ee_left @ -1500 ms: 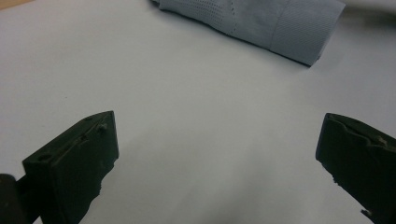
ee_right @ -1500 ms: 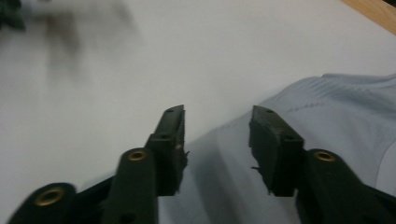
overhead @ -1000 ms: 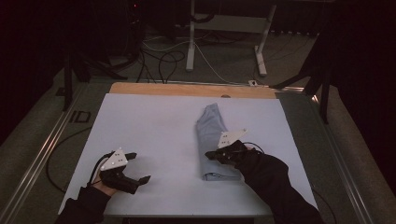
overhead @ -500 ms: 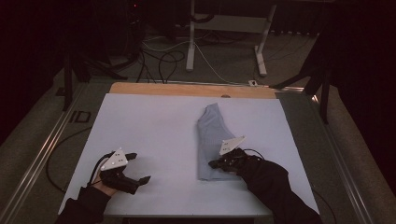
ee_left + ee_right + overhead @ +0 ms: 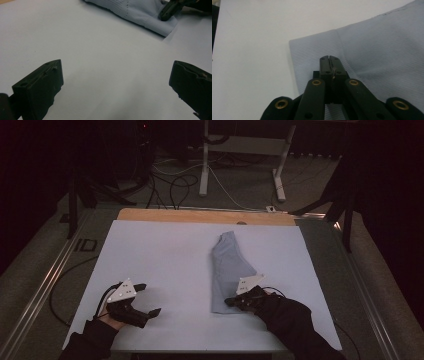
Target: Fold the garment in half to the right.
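A pale blue-grey garment [image 5: 227,265] lies folded lengthwise on the white table top [image 5: 165,255], right of centre, with its ribbed hem toward me. My right gripper [image 5: 229,302] is at that hem's near end. In the right gripper view its jaws [image 5: 329,58] are pressed together over the ribbed band [image 5: 317,50], with no cloth showing between them. My left gripper [image 5: 150,298] rests at the near left with its jaws wide apart. In the left gripper view it [image 5: 116,80] has bare table between its jaws, with the garment [image 5: 140,12] and the right gripper [image 5: 168,11] farther off.
A wooden strip [image 5: 200,216] borders the table's far edge. Beyond it, cables [image 5: 170,185] and white frame legs [image 5: 205,165] stand on the dark floor. A metal rail [image 5: 45,285] runs along the left side.
My right gripper has sunk and come a little nearer, down to the garment's near hem, which now lies flatter. The left gripper has stayed where it was.
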A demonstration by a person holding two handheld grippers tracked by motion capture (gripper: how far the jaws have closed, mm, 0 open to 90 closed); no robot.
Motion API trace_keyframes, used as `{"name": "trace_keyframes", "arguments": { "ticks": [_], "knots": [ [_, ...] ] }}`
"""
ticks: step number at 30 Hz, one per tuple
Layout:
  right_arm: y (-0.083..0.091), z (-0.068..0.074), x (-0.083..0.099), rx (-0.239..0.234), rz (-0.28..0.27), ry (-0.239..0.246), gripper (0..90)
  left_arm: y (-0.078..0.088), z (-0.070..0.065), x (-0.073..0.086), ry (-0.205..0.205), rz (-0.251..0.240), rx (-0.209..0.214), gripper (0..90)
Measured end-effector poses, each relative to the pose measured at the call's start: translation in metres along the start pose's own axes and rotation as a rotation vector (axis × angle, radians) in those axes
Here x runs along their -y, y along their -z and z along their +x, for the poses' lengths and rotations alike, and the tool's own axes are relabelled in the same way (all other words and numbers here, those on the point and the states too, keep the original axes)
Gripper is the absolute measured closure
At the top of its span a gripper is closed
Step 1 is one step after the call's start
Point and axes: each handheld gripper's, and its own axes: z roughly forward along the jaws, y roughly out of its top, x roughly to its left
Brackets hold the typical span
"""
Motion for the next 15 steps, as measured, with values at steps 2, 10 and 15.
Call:
{"name": "trace_keyframes", "arguments": {
  "ticks": [2, 10, 15],
  "knots": [
    [0.0003, 0.004, 0.002, 0.007, -0.013, 0.004, 90.0, 0.0, -0.0005, -0.0001, -0.004, 0.001, 0.002, 0.4],
    [0.0013, 0.0081, 0.0045, 0.016, -0.017, 0.011, 90.0, 0.0002, -0.0001, 0.0003, 0.0, 0.001, 0.0, 0.4],
    [0.0003, 0.0063, 0.0046, 0.009, -0.024, -0.004, 90.0, -0.0007, -0.0004, -0.0001, -0.002, 0.005, 0.002, 0.4]
  ]
}}
